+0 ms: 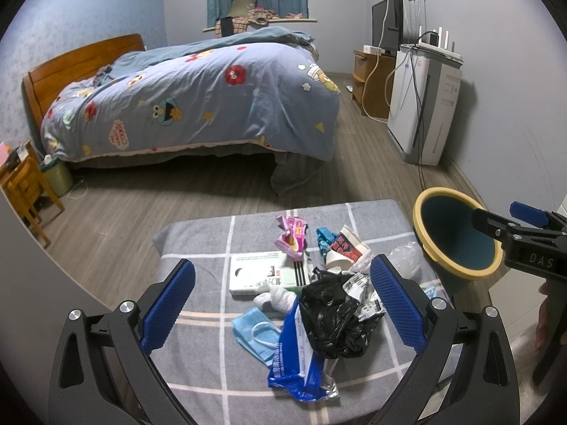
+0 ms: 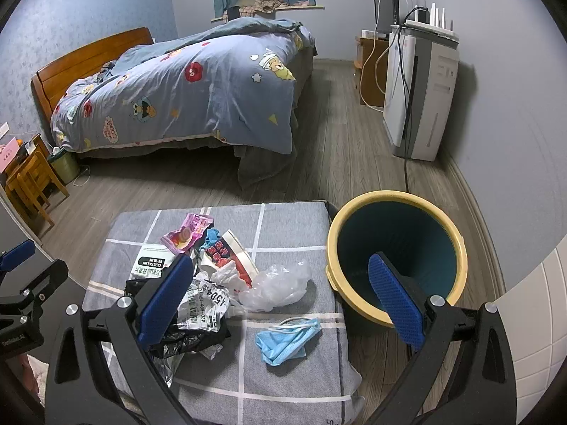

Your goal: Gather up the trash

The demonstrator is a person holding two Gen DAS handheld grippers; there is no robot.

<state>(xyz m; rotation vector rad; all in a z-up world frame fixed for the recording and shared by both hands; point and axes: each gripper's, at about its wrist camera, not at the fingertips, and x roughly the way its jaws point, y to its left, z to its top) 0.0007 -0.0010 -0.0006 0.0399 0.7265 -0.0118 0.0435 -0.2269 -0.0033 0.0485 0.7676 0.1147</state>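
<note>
A: Both grippers hang wide open over the trash, holding nothing. The left gripper (image 1: 281, 299) straddles the blue-and-white plastic pouch (image 1: 296, 361) at the near edge of the grey checked cushion (image 1: 198, 244), with the crumpled black plastic bag (image 1: 333, 318) on top of it.

B: So a pinch there could catch only the black bag and drag the pouch off that near edge.

A: Likely. The right gripper (image 2: 280, 299) hangs above the blue face mask (image 2: 283, 340) near the cushion's right edge, its right finger in line with the yellow-rimmed dark blue bin (image 2: 397, 258) standing just beside that edge.

B: A sideways swing might knock the bin over.

A: Further back, the clear crumpled plastic bag (image 2: 280, 285) looks light enough to slip free or drift off. Behind it, the red-printed paper cup (image 2: 230, 253) and the pink snack wrapper (image 2: 187, 233) lie toward the far edge.

B: Tangled like that, one grab may scatter the rest onto the floor.
</note>
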